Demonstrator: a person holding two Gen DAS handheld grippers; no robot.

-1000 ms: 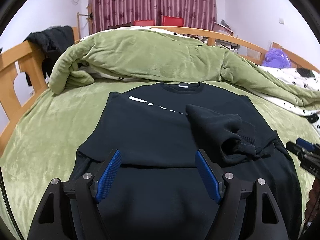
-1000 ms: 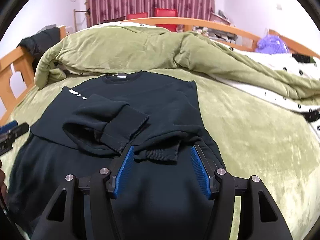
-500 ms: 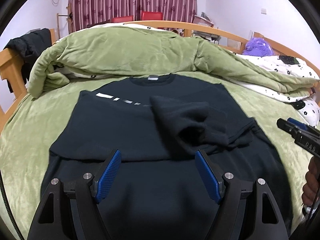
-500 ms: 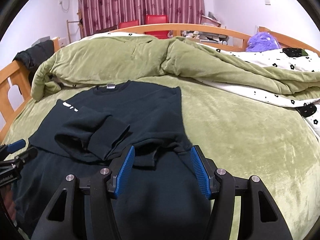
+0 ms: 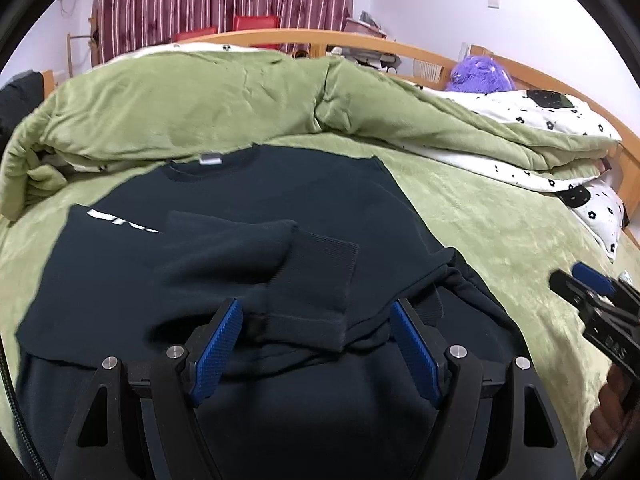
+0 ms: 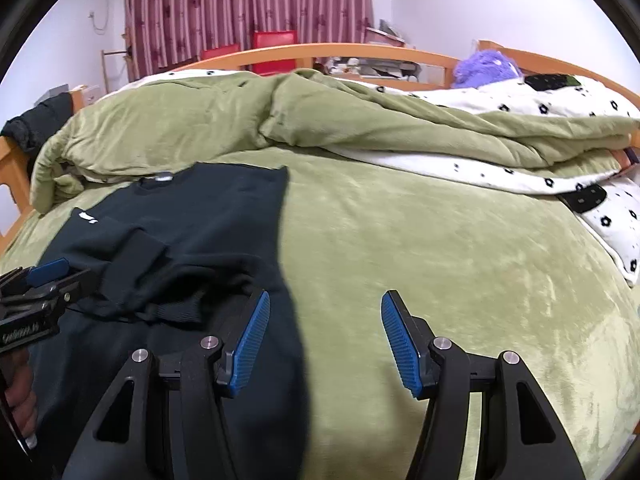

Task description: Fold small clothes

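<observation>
A dark sweatshirt (image 5: 248,200) lies flat on the green bed sheet (image 5: 480,220), collar away from me, with both sleeves folded across its front. It also shows in the right wrist view (image 6: 208,216). My left gripper (image 5: 316,344) is open and empty, low over a folded sleeve cuff (image 5: 316,272). My right gripper (image 6: 324,340) is open and empty, its left finger over the sweatshirt's right edge, its right finger over bare sheet. Each gripper shows in the other's view: the right one (image 5: 592,300) and the left one (image 6: 40,284).
A rolled green quilt (image 5: 200,108) lies across the bed beyond the collar. A white flowered cover (image 6: 540,128) and a purple plush toy (image 5: 480,74) lie at the right. A wooden bed rail (image 6: 340,50) runs behind, with dark clothes (image 6: 36,124) hung at the left.
Both grippers have shifted to the right. The left one now sits over the folded sleeves. The right one has moved off the sweatshirt's middle to its right edge. Both stayed open.
</observation>
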